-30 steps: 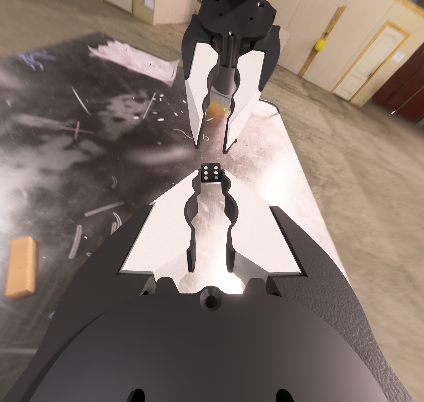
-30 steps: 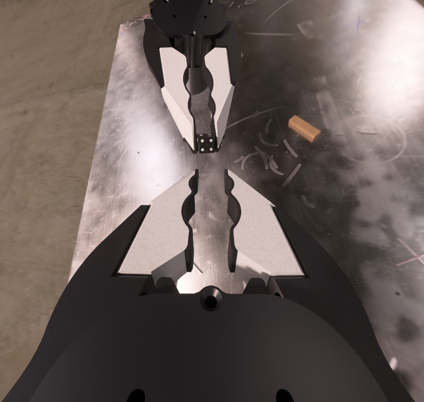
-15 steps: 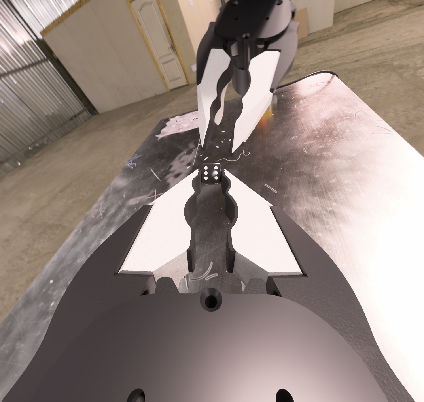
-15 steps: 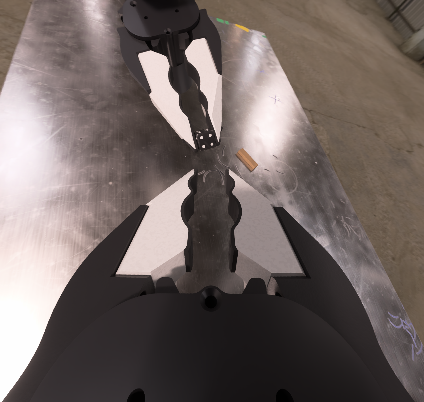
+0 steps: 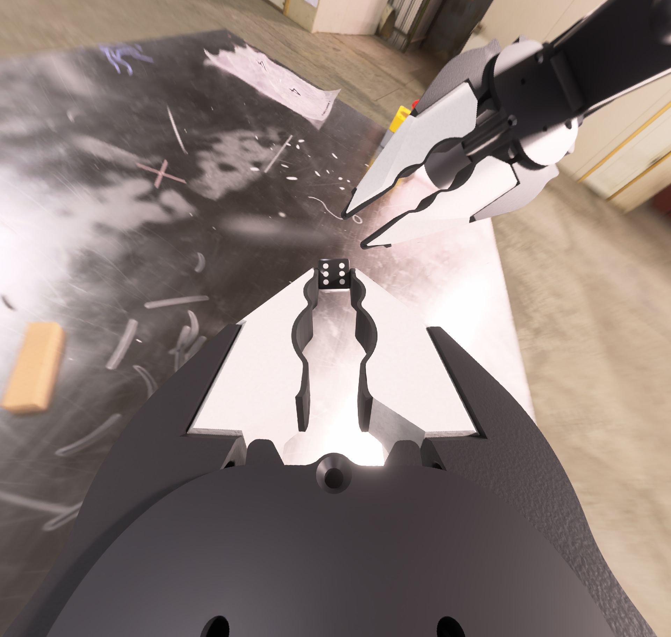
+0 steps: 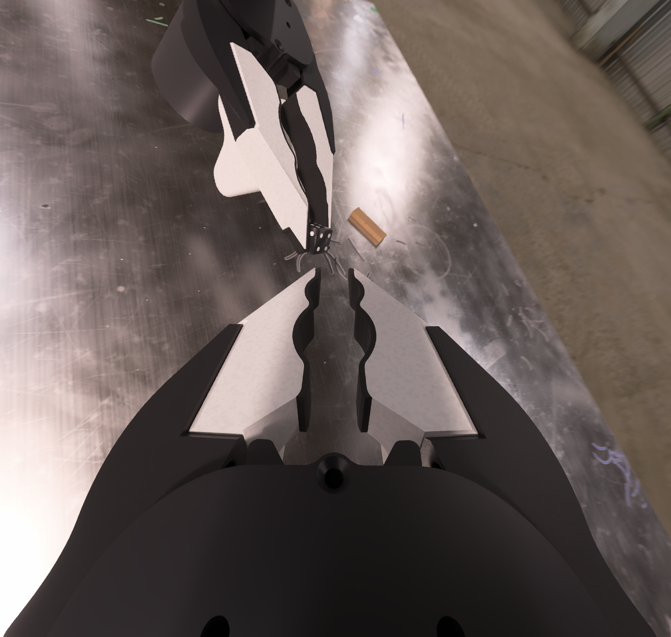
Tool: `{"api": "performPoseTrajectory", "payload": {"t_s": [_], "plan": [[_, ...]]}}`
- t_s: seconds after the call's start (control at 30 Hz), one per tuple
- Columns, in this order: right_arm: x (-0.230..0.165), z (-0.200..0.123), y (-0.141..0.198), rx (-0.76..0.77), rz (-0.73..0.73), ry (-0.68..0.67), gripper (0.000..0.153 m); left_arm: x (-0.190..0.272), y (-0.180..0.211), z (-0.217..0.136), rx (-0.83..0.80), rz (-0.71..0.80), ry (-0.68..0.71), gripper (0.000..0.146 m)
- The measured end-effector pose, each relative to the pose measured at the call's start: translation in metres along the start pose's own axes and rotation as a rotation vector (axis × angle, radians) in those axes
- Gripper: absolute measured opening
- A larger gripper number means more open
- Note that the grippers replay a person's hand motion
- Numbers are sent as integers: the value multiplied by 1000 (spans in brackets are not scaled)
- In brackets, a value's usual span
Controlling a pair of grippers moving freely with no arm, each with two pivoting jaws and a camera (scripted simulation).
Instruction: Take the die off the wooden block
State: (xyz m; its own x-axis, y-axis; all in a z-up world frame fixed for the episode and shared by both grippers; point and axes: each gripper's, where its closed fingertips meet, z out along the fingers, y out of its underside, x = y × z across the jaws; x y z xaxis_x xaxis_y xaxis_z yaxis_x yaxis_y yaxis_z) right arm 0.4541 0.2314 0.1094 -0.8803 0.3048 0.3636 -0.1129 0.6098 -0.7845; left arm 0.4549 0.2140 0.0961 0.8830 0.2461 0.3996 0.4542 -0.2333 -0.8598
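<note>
A scratched, shiny metal surface stands on a bare concrete floor in a warehouse-like room with pale walls and doors. In the left wrist view its right edge runs close beside both grippers, with open floor beyond; to the left the surface stretches wide, crossed by chalk-like strokes, a pink cross and blue scribbles too blurred to read. A torn pale sheet lies at the far edge, its small marks not legible.

The left gripper holds a black die with white pips, pinched between its fingers at the very tips — lifted clear above the surface. The wooden block lies flat, well apart to the left, nothing on it.

The right gripper hangs just beyond the die, its fingers parted and holding nothing. In its own view, the right gripper points at the die, with the wooden block just to the right on the surface.
</note>
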Motion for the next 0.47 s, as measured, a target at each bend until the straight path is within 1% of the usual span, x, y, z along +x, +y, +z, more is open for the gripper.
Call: {"api": "performPoseTrajectory", "payload": {"t_s": [0.17, 0.27, 0.37, 0.47], "plan": [[0, 3, 5, -18, 99, -76, 12, 0, 4, 2, 13, -328, 125, 16], [1, 5, 6, -17, 117, -80, 11, 1, 5, 3, 33, -487, 199, 16], [1, 7, 5, -21, 115, -73, 9, 1, 5, 4, 51, -594, 247, 16], [1, 9, 6, -28, 114, -75, 8, -1, 6, 5, 61, -650, 272, 16]]}}
